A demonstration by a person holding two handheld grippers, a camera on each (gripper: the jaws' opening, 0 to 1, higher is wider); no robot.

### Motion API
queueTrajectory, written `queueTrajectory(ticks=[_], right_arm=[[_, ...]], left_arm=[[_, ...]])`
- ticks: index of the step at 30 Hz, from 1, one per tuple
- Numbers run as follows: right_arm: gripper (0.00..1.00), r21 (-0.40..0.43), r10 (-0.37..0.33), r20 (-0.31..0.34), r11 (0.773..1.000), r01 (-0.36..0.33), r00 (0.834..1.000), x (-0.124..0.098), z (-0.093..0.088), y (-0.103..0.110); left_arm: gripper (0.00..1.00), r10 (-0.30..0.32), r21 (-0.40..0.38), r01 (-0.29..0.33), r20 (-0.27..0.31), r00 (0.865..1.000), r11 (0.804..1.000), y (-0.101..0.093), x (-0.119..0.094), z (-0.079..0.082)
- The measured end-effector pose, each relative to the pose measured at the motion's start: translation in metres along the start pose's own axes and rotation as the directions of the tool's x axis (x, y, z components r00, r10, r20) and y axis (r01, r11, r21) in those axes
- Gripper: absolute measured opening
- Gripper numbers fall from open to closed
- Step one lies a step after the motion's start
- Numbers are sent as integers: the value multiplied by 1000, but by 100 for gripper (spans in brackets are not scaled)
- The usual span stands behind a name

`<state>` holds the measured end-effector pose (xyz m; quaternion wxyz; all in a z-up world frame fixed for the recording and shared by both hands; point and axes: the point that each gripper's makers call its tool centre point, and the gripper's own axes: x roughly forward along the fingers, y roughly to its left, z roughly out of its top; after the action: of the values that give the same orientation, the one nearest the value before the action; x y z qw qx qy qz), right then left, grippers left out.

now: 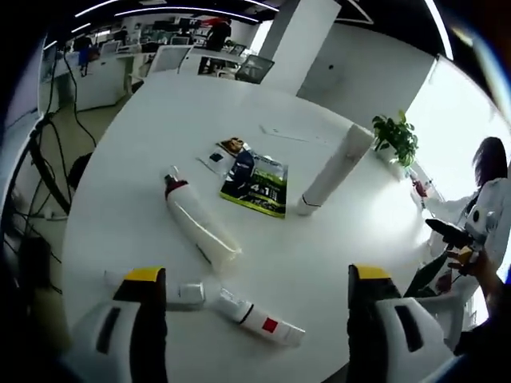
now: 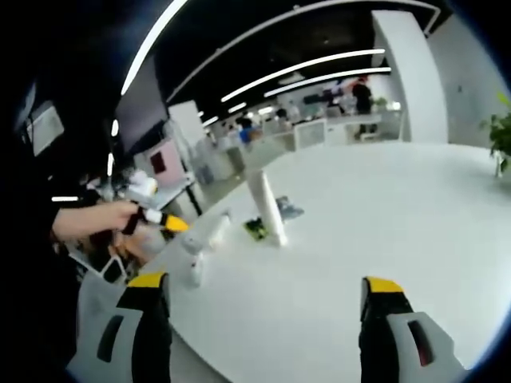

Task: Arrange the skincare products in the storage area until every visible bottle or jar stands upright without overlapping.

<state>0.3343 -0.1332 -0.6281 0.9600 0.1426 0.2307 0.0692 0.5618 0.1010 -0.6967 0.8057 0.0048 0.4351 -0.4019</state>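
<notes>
Two tubes [image 1: 201, 223] [image 1: 257, 317] flat, one [image 1: 335, 169] upright.

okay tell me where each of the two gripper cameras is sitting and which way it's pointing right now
Left gripper view: above the white table, looking down past its open jaws at the lying tubes.
Right gripper view: low at the table's edge, looking across; its open jaws and the person's hand show.
Shared: the upright white tube.
</notes>
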Motion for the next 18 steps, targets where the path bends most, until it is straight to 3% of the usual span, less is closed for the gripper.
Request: queueTrajectory(ticks=[7, 18], right_arm=[[97, 15, -10, -6, 1000, 11, 1000, -1, -5, -3], [97, 34, -34, -7, 999, 34, 999, -3, -8, -11]], left_arm=[[88, 67, -58, -67, 4, 998, 996, 15, 19, 10], [81, 128, -56, -129, -14, 992, 990, 27, 37, 13]])
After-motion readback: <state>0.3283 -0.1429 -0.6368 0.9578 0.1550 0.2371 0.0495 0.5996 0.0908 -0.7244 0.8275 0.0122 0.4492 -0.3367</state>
